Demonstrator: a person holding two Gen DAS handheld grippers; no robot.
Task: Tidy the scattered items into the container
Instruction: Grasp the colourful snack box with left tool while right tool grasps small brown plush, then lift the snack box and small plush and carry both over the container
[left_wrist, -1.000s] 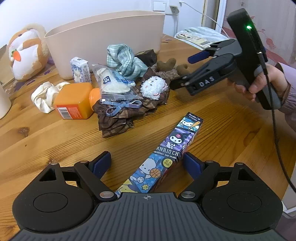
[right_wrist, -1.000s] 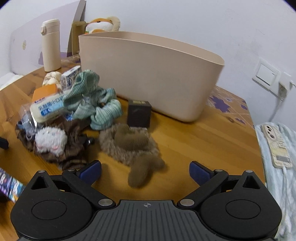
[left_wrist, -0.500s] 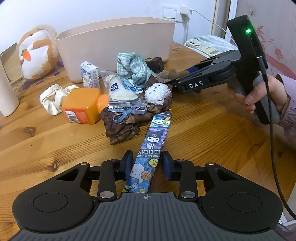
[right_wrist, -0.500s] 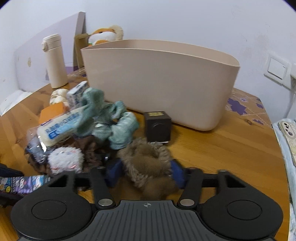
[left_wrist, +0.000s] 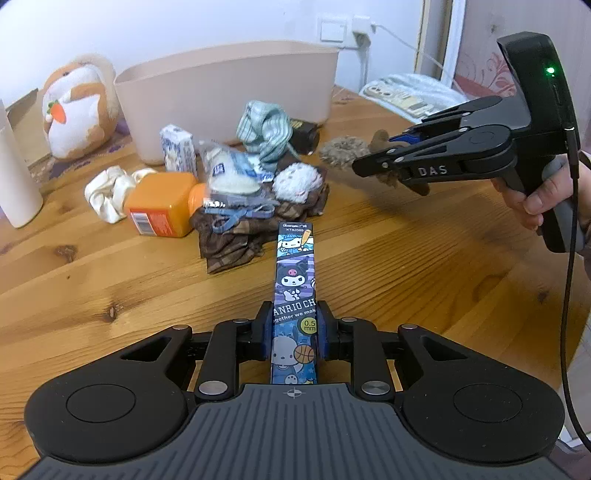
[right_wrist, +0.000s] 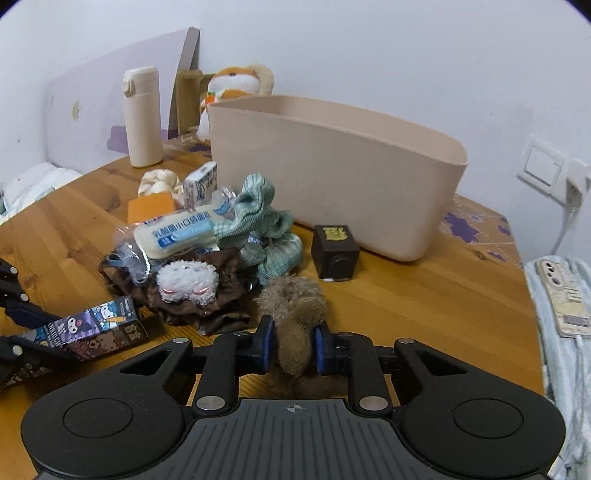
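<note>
Two close wrist views angled down, sharing the beige container and clutter.

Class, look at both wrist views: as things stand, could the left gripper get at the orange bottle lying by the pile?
Probably not yet. The left gripper is shut on the cartoon pen box, so its jaws are occupied. The path to the orange bottle looks clear over bare table.

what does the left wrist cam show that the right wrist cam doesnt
Left wrist only: the person's hand holding the right gripper, seen from the side, shut on the brown furry toy. Right wrist only: the cream flask's lid and the black cube's gold label. Both: the beige container, the cartoon pen box clamped in the left gripper.
</note>
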